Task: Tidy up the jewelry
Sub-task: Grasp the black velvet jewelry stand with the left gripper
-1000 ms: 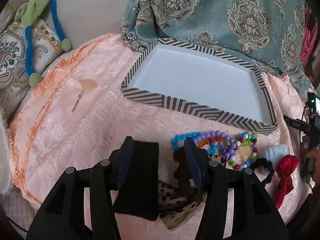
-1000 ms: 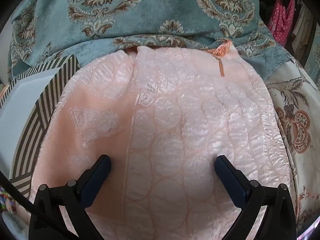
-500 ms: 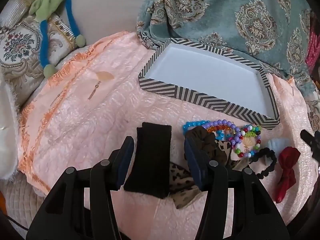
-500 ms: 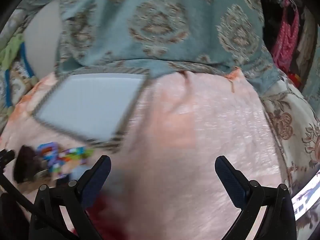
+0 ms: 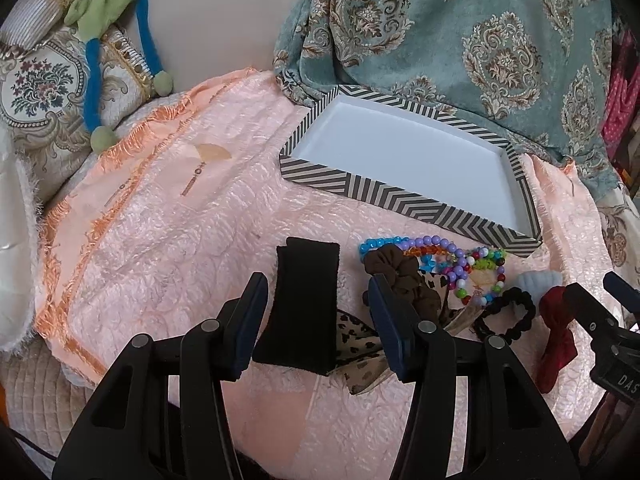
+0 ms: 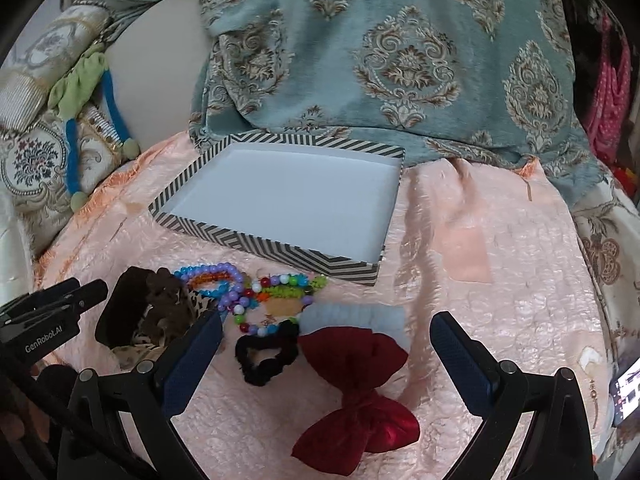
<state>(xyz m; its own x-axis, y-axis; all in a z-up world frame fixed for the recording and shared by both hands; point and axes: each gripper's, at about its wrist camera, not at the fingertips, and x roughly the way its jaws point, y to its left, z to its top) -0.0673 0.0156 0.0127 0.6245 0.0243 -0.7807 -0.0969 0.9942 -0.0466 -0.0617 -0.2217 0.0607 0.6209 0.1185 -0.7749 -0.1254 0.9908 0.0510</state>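
An empty striped box (image 5: 404,196) with a white inside (image 6: 292,196) lies on the pink bedspread. In front of it lie beaded bracelets (image 5: 452,264) (image 6: 256,292), a brown scrunchie (image 5: 404,276), a black scrunchie (image 6: 266,354), a red bow (image 6: 360,392), a pale blue hair piece (image 6: 352,316), a leopard-print piece (image 5: 356,340) and a black band (image 5: 304,304). My left gripper (image 5: 318,320) is open, its fingers either side of the black band. My right gripper (image 6: 326,352) is open wide above the red bow, empty.
A teal patterned blanket (image 6: 380,60) is heaped behind the box. A patterned cushion with a green and blue cloth toy (image 5: 100,40) lies at the left. The pink bedspread (image 6: 500,260) stretches right of the box. The left gripper body (image 6: 44,320) shows at the right view's left edge.
The right gripper has swung left and back, so the box and the jewelry pile now fill its view. The left gripper has pulled back slightly. Both stay open.
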